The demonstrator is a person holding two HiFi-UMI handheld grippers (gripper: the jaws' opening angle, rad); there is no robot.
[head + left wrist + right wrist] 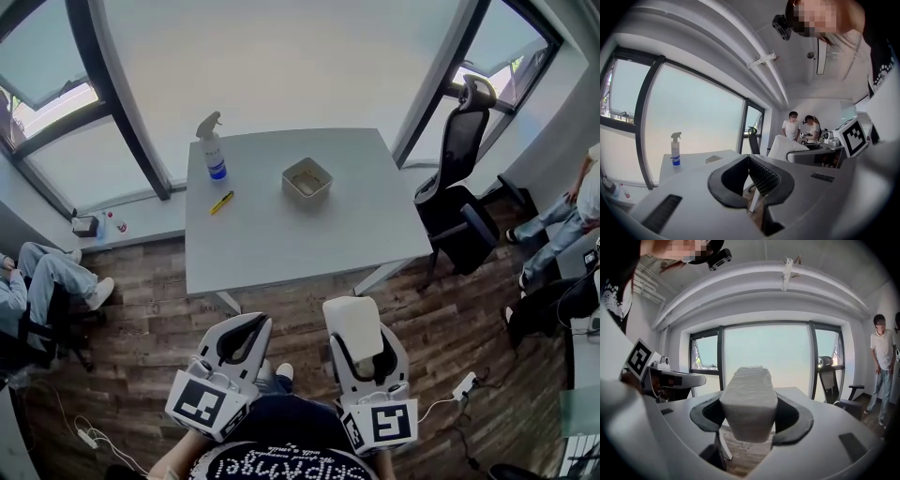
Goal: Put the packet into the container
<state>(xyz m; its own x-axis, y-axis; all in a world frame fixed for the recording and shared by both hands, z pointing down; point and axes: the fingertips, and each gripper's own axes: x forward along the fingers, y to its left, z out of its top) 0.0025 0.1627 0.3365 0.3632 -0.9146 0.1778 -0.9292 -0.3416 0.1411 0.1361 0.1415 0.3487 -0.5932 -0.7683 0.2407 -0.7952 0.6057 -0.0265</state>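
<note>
Right gripper view first: what does the right tool (749, 403) have?

Its two dark jaws pinch a white soft rectangular packet (750, 380) by its sides; the packet stands out past the jaw tips, its far end pointing away from the camera.

And the left tool (748, 158)?

Pressed together at the tips, nothing between them; the left gripper view shows the ribbed pads meeting, with an open loop behind them.

Where do both sit in the head view?

Side by side low in the picture, close to the person's body, marker cubes nearest the camera; both hang over the brown wood-plank floor (141, 328), short of the near edge of the grey square table (272, 239); the packet is up in the air there.

So where is the container?

On the table, towards its far side and right of the middle; it is a square beige open container (307, 196), well apart from the packet; what lies inside is too small to tell.

Anything else on the table?

A clear spray bottle (214, 150) with a white trigger and blue label, upright near the far left corner; a small yellow pen-like item (222, 202) lies flat just in front of it, left of the container.

Beyond the table?

A black office chair (455, 178) by the right edge; large windows (281, 56) behind; a seated person (42, 281) at the picture's left edge.
</note>
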